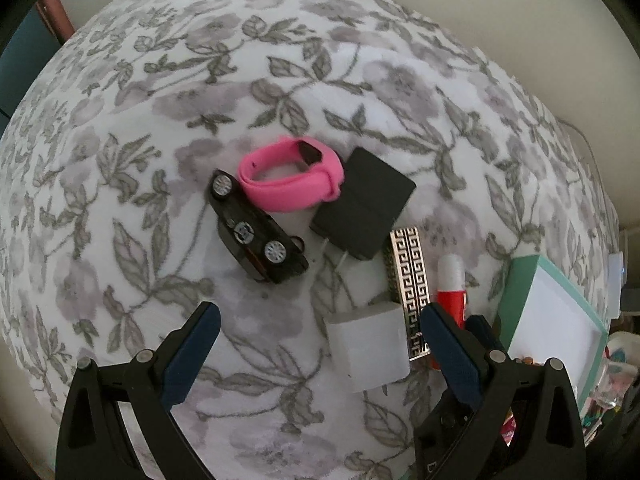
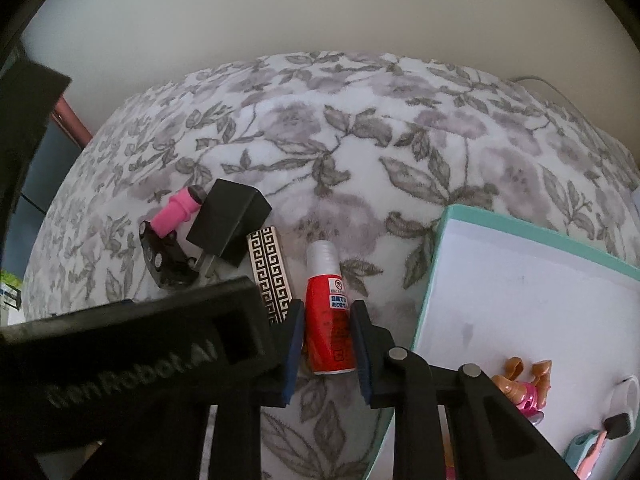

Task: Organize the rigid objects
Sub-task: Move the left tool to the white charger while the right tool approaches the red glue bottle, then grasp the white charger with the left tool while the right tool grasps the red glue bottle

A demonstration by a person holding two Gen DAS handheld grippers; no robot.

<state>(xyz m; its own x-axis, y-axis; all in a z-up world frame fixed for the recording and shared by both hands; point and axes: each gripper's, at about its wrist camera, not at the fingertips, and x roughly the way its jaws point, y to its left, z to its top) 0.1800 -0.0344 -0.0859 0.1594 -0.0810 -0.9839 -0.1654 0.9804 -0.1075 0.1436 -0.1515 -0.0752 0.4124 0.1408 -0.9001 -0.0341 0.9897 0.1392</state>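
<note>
Small items lie on a floral blanket (image 1: pixel 160 120): a pink wristband (image 1: pixel 288 180), a black toy car (image 1: pixel 256 232) on its side, a black charger (image 1: pixel 364 208), a Greek-key patterned bar (image 1: pixel 408 280), a white charger cube (image 1: pixel 368 344) and a red bottle (image 1: pixel 450 288). My left gripper (image 1: pixel 320 328) points down and is open, with the white cube between its fingers but untouched. In the right wrist view my right gripper (image 2: pixel 326 306) is shut on the red bottle (image 2: pixel 328 328), which lies on the blanket beside the patterned bar (image 2: pixel 270 276).
A teal-rimmed box (image 2: pixel 436 264) with a white floor stands right of the bottle, holding a small doll figure (image 2: pixel 520 392) and other bits. The left gripper's black body (image 2: pixel 140 340) crowds the right view's lower left. A pale wall lies beyond the blanket.
</note>
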